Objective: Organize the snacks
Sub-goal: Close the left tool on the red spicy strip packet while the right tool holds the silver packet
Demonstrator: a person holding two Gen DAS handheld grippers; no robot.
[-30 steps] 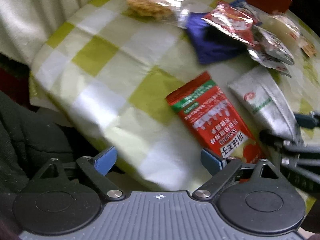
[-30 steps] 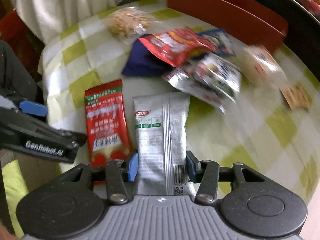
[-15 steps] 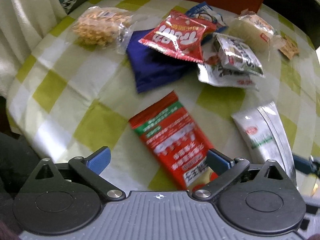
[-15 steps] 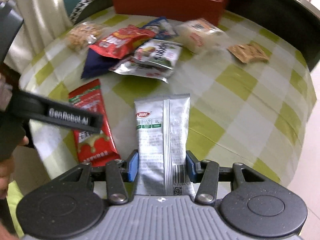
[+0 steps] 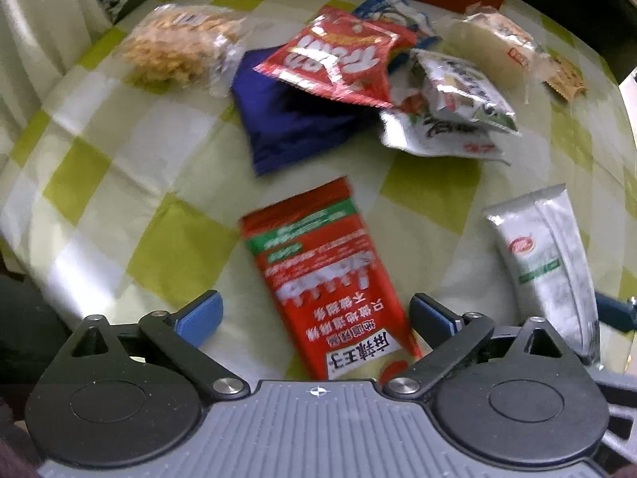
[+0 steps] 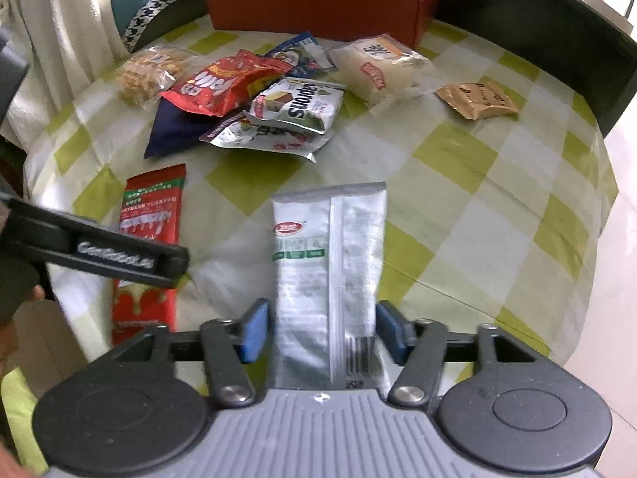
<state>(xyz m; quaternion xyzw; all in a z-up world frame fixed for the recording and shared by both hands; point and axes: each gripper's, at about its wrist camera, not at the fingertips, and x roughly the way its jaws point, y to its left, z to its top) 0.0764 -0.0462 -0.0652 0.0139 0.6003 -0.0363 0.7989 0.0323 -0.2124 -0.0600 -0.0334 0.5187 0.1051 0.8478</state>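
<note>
A red snack packet [image 5: 318, 263] lies flat on the green-checked tablecloth [image 5: 119, 183]. My left gripper [image 5: 314, 312] hovers over its near end with the jaws wide apart and closing; neither pad touches it. A silver packet [image 6: 330, 255] lies lengthwise between the jaws of my right gripper [image 6: 322, 330], which are opening; its pads stand just clear of the packet's sides. The red packet [image 6: 153, 207] lies left of the silver one, partly under the left gripper's body [image 6: 111, 255]. The silver packet [image 5: 545, 259] also shows at the right of the left wrist view.
A pile of snacks sits mid-table: a red bag [image 6: 223, 83], a dark blue pouch [image 5: 286, 127], a clear bag of noodle snack [image 5: 183, 47], a white cake pack [image 6: 378, 67], a brown packet [image 6: 477, 99]. An orange-red box [image 6: 318, 4] stands behind. The table edge [image 6: 609, 199] drops off at right.
My right gripper's jaws, shut on the silver packet before, have spread off it. My left gripper has shifted over the red packet, which now lies between its jaws.
</note>
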